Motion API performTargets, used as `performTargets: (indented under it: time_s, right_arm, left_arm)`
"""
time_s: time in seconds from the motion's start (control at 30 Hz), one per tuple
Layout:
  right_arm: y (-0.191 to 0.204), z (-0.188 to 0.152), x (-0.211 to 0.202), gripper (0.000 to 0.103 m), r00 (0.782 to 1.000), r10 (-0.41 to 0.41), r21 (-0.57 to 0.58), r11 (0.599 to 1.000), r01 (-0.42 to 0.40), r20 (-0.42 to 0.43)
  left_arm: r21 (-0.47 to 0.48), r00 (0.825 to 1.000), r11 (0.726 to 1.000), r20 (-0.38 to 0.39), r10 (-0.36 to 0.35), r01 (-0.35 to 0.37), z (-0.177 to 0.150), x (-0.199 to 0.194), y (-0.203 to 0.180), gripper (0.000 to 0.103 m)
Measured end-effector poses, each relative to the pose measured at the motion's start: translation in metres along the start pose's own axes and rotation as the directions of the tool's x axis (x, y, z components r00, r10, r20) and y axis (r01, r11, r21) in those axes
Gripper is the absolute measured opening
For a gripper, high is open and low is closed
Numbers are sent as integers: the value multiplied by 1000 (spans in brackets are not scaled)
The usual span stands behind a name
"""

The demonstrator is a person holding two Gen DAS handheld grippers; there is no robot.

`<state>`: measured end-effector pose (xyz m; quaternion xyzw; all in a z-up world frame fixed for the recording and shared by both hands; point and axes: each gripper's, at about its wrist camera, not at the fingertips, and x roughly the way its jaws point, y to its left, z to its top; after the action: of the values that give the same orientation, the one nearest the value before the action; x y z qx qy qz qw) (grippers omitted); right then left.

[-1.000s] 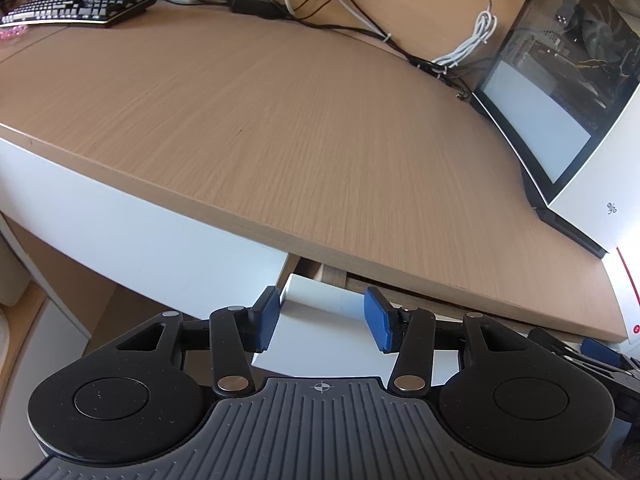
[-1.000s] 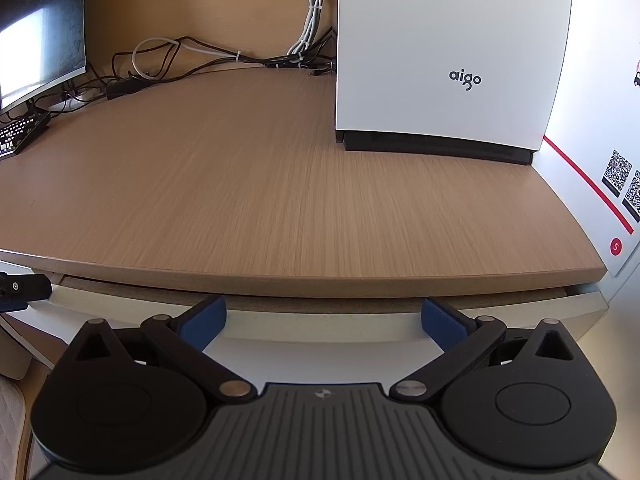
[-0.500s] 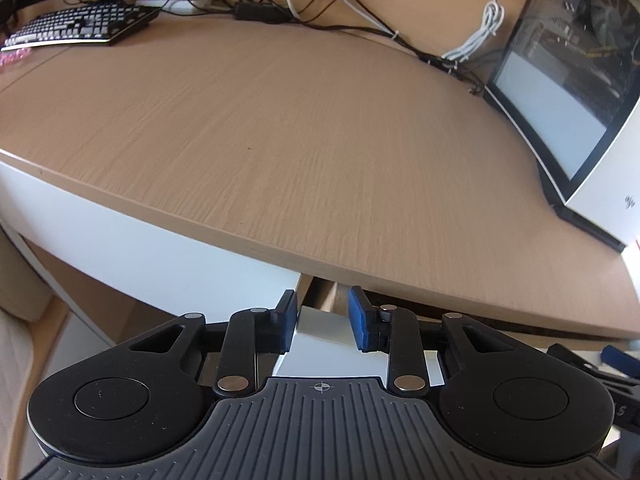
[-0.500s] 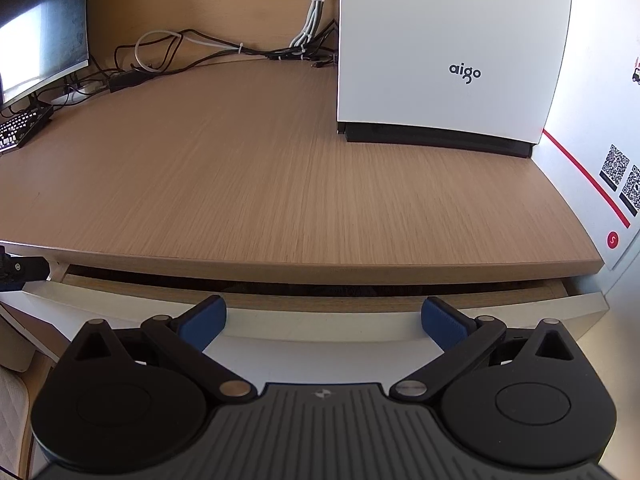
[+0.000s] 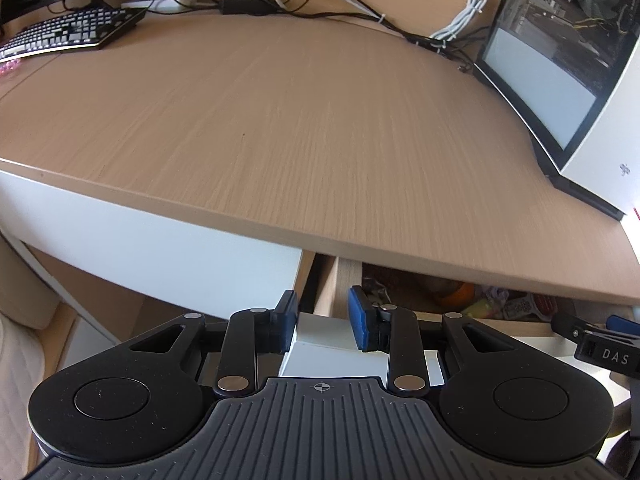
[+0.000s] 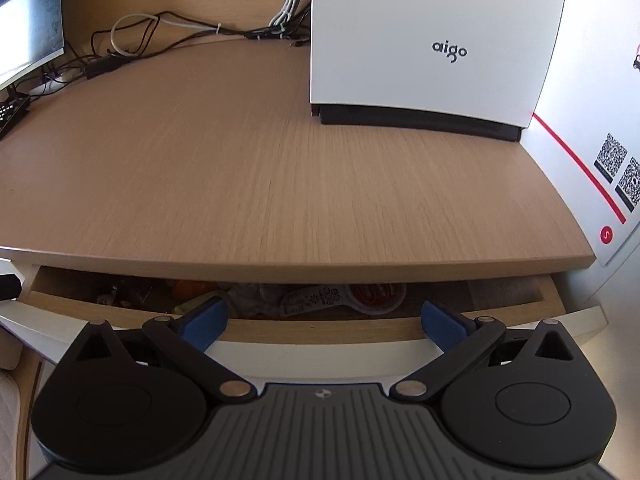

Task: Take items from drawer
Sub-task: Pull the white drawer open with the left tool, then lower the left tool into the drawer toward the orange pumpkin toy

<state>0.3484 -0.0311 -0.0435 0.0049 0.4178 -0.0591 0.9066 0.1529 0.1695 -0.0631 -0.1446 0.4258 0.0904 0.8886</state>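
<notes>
Under the wooden desk top (image 6: 280, 184) the drawer stands partly pulled out. My left gripper (image 5: 323, 316) is shut on the left end of its white drawer front (image 5: 324, 344), one blue pad on each side. My right gripper (image 6: 326, 320) hangs wide open just over the drawer front (image 6: 320, 360), gripping nothing. Inside the drawer, half hidden by the desk edge, lie a red-lidded cup (image 6: 374, 294), a white printed packet (image 6: 312, 300) and an orange item (image 6: 190, 287). The left wrist view shows the orange item (image 5: 460, 292) and a packet (image 5: 520, 306) too.
A white aigo computer case (image 6: 432, 40) stands at the desk's back right. Cables (image 5: 304, 4), a keyboard (image 5: 68, 32) and a monitor (image 6: 28, 32) sit along the back and left. A white wall with QR codes (image 6: 616, 168) borders the right.
My left gripper closed onto the drawer front and the drawer slid out, exposing the items inside. My right gripper stayed open and backed off with the drawer.
</notes>
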Motion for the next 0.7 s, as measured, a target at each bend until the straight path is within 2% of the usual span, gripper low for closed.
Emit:
performTargets:
  time_s: [0.2, 0.27, 0.37, 0.5, 0.63, 0.7]
  right_arm:
    - [-2, -6, -9, 103, 998, 18, 1, 1000, -18, -59]
    - [-2, -14, -14, 103, 998, 18, 1, 1000, -18, -57]
    - [-3, -24, -23, 103, 998, 17, 2, 1000, -17, -62]
    - [-2, -34, -35, 103, 997, 17, 1, 1000, -17, -72]
    - [-1, -41, -44, 103, 996, 17, 3, 1000, -17, -92]
    - [-1, -44, -47, 103, 994, 18, 4, 1000, -18, -106]
  left_arm:
    - [61, 1000, 998, 1, 11, -11, -8, -16, -8, 32]
    - [79, 999, 996, 2, -45, 45, -9, -20, -13, 31]
    - [136, 995, 986, 13, -95, 92, -13, -26, -32, 31]
    - [201, 987, 967, -48, -152, 159, -22, -20, -54, 31]
    - [241, 980, 954, -124, -153, 179, -38, -14, -70, 31]
    - [266, 979, 946, -134, -156, 187, -49, -19, -73, 32]
